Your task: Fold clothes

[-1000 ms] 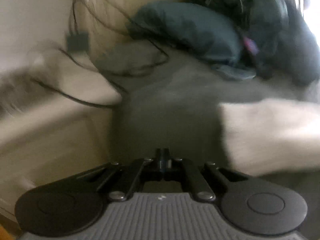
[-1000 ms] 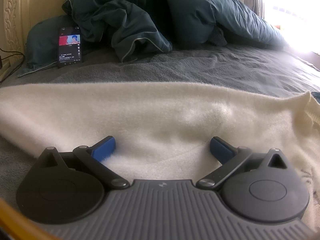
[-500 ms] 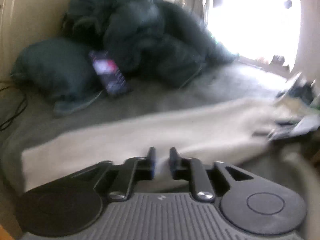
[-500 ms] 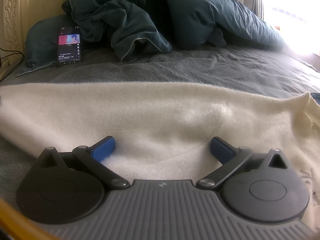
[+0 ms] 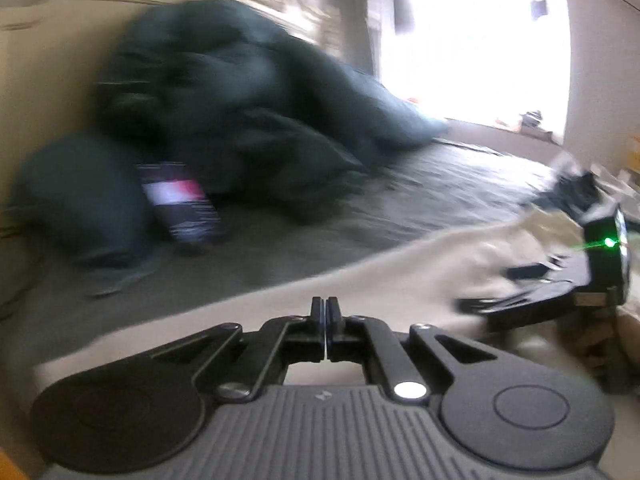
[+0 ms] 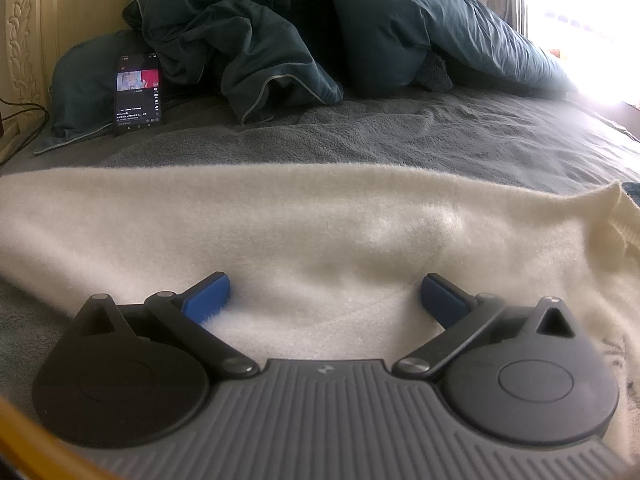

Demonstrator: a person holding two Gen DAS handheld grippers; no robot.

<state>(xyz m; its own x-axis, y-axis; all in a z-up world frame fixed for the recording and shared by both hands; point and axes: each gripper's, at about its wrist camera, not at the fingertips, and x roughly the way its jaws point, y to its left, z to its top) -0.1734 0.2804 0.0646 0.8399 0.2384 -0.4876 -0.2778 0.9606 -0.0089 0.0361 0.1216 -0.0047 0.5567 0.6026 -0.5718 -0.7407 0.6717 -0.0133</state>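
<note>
The left gripper [image 5: 326, 312] sits low in the middle of its view with its jaws pressed together. Only a hairline slit shows between them, and whether any cloth is pinched in that slit I cannot tell. Just beyond it the cream fleece garment [image 5: 380, 292] runs as a pale band from the lower left towards the right edge of the frame, where the right gripper [image 5: 516, 284] rests on it, a green light glowing on its body.

In its own view the right gripper [image 6: 325, 294] stands spread wide, its blue pads [image 6: 208, 296] set down on the garment [image 6: 320, 224] at the lower centre and closing on nothing. The garment lies flat across the whole width of that frame on a grey bedspread [image 6: 400, 136], with a ribbed edge [image 6: 624, 224] showing at the far right.

The fleece looks thick, soft and light — it should drape and slump rather than hold a crease, and its pile should give the pads good purchase. A hold is best taken at an edge or corner, such as the ribbed one, pinching the full thickness so that no layer slips free.

Further up the frame a phone [image 6: 139, 94] with a lit screen leans against dark teal bedding [image 6: 248, 32] at upper left — well apart from the garment.
</note>
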